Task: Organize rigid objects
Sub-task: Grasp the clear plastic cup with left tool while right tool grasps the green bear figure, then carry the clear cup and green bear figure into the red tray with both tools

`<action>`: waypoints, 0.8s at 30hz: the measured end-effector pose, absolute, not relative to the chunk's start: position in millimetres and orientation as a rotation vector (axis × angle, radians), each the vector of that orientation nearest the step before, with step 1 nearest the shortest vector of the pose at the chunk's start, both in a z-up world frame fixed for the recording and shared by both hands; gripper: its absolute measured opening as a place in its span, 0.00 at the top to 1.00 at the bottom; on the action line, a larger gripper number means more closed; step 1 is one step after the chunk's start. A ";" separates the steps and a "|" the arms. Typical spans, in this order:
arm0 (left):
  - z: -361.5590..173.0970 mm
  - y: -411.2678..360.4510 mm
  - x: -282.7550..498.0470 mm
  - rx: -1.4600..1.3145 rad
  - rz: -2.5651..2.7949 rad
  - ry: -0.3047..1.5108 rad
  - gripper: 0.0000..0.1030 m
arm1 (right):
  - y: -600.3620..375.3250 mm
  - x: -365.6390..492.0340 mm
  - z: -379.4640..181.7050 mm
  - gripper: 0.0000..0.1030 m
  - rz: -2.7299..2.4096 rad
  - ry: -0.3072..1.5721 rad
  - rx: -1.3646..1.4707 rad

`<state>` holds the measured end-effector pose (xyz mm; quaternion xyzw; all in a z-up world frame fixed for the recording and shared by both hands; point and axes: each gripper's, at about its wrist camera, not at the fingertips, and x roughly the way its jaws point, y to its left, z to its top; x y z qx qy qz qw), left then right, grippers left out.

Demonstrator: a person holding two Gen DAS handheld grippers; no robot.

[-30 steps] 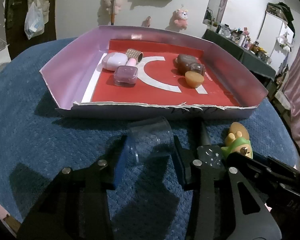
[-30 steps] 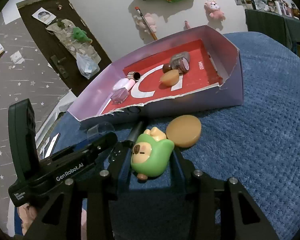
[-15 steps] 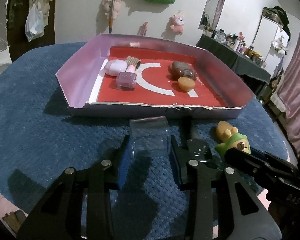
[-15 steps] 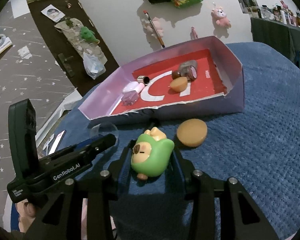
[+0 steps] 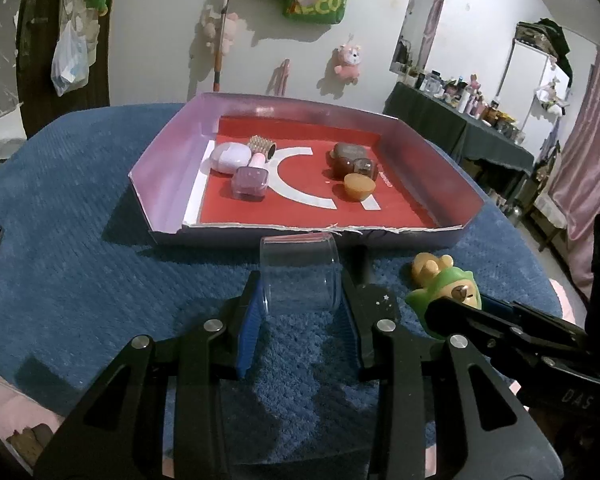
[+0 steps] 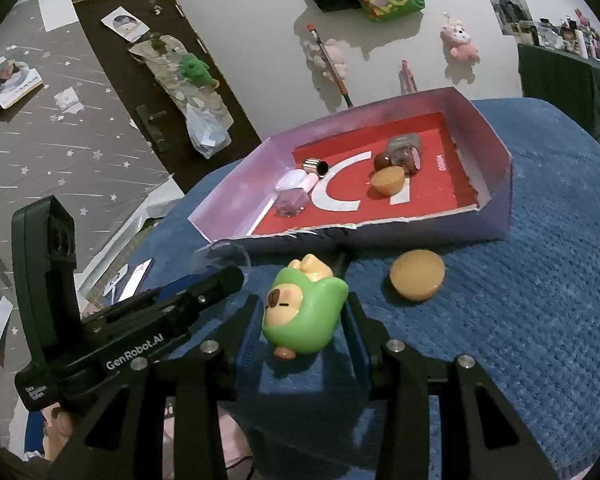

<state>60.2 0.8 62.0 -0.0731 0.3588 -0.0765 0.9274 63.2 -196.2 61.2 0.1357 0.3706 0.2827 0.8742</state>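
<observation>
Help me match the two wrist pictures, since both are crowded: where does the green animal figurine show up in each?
Left wrist view: green animal figurine at lower right, partly behind the right gripper.
Right wrist view: the figurine at lower centre, clamped between that gripper's fingers.
Shared landmark: the purple-walled tray with its red floor, beyond the figurine in both.

Blue blanket [image 6: 540, 300] bears cardboard tray [image 6: 504, 200] and tan disc [image 6: 417, 275].
</observation>
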 end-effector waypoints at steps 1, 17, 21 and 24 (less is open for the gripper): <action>62.9 1.1 60.2 -0.150 -0.158 0.733 0.68 | -195.6 63.2 62.0 0.58 0.594 0.773 0.282; 73.5 6.9 76.6 -0.136 -0.152 0.716 0.68 | -187.2 80.7 78.1 0.58 0.628 0.743 0.263; 74.5 8.9 84.6 -0.137 -0.149 0.722 0.68 | -185.4 88.6 83.9 0.58 0.637 0.736 0.260; 75.9 10.8 89.2 -0.135 -0.148 0.721 0.68 | -184.7 94.6 88.0 0.58 0.637 0.730 0.251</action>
